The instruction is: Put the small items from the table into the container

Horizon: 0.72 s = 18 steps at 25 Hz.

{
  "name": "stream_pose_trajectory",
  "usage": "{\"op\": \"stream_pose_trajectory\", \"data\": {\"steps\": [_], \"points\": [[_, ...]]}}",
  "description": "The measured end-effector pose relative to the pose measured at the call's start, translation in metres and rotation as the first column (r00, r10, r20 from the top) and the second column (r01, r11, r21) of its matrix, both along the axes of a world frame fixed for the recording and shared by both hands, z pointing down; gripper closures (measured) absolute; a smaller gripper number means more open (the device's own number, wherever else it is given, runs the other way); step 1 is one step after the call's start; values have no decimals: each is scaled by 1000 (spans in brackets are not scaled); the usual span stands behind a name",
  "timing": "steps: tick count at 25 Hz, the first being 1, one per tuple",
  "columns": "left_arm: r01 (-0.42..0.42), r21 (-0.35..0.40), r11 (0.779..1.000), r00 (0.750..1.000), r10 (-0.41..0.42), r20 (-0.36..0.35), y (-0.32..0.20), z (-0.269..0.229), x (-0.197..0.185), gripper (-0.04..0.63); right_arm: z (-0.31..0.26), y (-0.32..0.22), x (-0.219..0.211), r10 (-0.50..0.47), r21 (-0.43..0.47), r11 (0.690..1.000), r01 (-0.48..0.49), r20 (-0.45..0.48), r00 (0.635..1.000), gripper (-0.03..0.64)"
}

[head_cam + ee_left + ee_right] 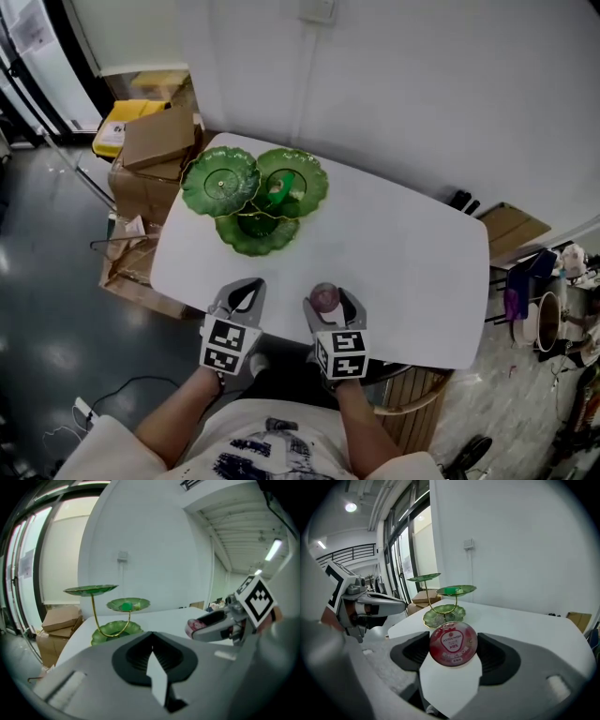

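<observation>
Head view: the white table (412, 253) has rounded corners. Its far edge runs close to the wall (422, 84), and cardboard boxes (155, 141) stand off its left end. The left gripper (246, 289) and right gripper (325, 302) are side by side at the near edge. Bare tabletop lies between them and the green three-tier leaf stand (220, 183) at the far left, and more lies to the right. One green item (279, 190) lies in the stand's right-hand dish. Left gripper view: the jaws of the left gripper (152, 656) are pressed together with nothing between them. The stand (90, 589) is ahead across open table, with the green item (126, 606) in its middle dish. Right gripper view: the jaws of the right gripper (453, 652) clamp a small red-lidded jelly cup (453, 643) by its sides. The lid faces the camera, above the table and well apart from the stand (444, 615).
</observation>
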<state>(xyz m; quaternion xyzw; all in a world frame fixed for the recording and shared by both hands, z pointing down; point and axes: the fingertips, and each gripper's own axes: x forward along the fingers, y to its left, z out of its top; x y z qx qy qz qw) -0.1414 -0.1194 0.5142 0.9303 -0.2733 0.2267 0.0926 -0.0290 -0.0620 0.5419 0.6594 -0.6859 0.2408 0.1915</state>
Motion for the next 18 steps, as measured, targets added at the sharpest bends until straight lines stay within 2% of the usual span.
{"op": "stream_pose_trajectory", "data": {"steps": [9,18], "points": [[59,27,998,998,-58,-23,-10,-22,-54,606,-44,-25,-45,-42,80,996,43,-12,999,302],[93,49,995,995,-91,-40,-22,-39,-52,606,-69,-54,-44,-83,127,988,84,-11,996,302]]}}
